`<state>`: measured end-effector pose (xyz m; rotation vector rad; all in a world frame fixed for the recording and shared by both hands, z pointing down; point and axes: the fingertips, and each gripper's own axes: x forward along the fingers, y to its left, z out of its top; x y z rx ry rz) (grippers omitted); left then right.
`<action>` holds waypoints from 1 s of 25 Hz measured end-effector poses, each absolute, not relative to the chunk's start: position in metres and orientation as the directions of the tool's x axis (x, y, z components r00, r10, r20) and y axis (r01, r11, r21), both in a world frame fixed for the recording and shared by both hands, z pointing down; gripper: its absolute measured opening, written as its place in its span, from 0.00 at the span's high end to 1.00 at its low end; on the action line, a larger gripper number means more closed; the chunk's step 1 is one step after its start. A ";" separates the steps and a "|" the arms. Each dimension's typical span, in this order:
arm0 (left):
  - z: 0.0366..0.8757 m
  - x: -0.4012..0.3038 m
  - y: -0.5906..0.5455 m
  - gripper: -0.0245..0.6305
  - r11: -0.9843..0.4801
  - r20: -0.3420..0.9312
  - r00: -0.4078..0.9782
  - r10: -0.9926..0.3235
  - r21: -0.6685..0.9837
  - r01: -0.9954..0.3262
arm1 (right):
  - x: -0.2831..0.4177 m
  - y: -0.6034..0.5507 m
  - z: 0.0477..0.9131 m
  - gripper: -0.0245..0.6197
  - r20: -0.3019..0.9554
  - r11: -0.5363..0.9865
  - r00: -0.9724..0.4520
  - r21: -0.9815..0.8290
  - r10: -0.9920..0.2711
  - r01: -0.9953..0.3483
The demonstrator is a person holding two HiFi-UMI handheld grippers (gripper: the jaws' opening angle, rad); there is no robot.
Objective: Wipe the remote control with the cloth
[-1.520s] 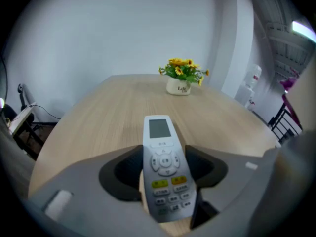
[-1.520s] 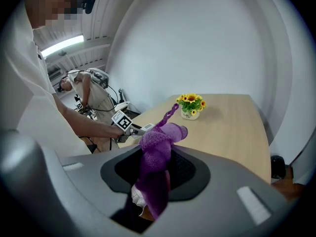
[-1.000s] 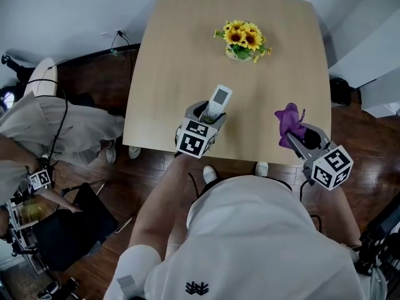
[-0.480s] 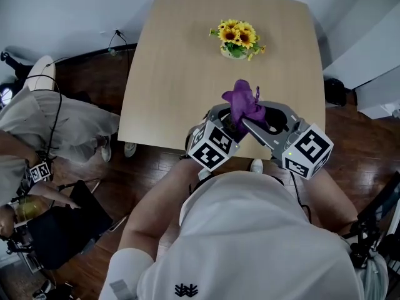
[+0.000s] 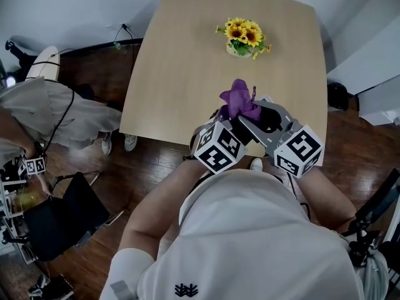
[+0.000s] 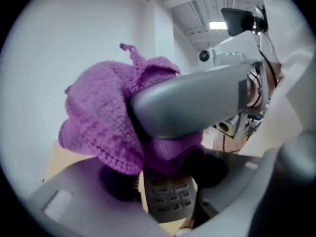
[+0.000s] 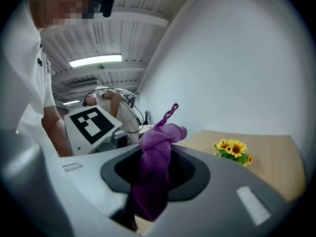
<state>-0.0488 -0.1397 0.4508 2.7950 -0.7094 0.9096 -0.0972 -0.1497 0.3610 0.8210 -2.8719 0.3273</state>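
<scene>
My left gripper (image 5: 224, 122) is shut on the grey remote control (image 6: 170, 197), whose buttons show between its jaws (image 6: 168, 191) in the left gripper view. The purple knitted cloth (image 5: 239, 100) is bunched in my shut right gripper (image 5: 251, 122). It lies over the top of the remote (image 6: 103, 127). One grey finger (image 6: 192, 102) of the right gripper presses the cloth from the right. In the right gripper view the cloth (image 7: 157, 152) stands up between the jaws (image 7: 153, 181). Both grippers hang together over the table's near edge. In the head view the cloth hides the remote.
A small vase of sunflowers (image 5: 244, 37) stands at the far middle of the wooden table (image 5: 187, 61). Another person (image 5: 44, 117) sits to the left by a black chair (image 5: 62, 224). White furniture (image 5: 369, 49) stands at the right.
The two grippers, apart a second ago, have come together and risen. The cloth now rests on the remote. Over the last half second they barely shifted.
</scene>
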 end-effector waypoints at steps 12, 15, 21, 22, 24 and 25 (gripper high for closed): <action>0.458 -0.055 -0.131 0.53 -0.882 0.591 0.706 -0.391 -0.020 -0.472 | -0.037 -0.188 0.371 0.76 0.238 0.741 -0.738 -0.092 -0.632 -0.665; 0.457 -0.055 -0.129 0.53 -0.882 0.591 0.706 -0.390 -0.019 -0.471 | -0.017 -0.201 0.373 0.76 0.246 0.707 -0.702 -0.081 -0.669 -0.702; 0.459 -0.053 -0.128 0.53 -0.885 0.588 0.710 -0.387 -0.022 -0.464 | 0.008 -0.213 0.369 0.76 0.245 0.669 -0.656 -0.039 -0.714 -0.742; 0.459 -0.052 -0.128 0.53 -0.886 0.589 0.710 -0.387 -0.022 -0.464 | 0.008 -0.212 0.365 0.76 0.240 0.670 -0.653 -0.015 -0.718 -0.742; 0.460 -0.052 -0.129 0.53 -0.886 0.590 0.710 -0.385 -0.020 -0.464 | 0.005 -0.207 0.351 0.76 0.219 0.679 -0.659 0.020 -0.719 -0.734; 0.461 -0.051 -0.129 0.53 -0.886 0.590 0.710 -0.384 -0.018 -0.464 | 0.000 -0.203 0.344 0.76 0.203 0.689 -0.672 0.022 -0.713 -0.724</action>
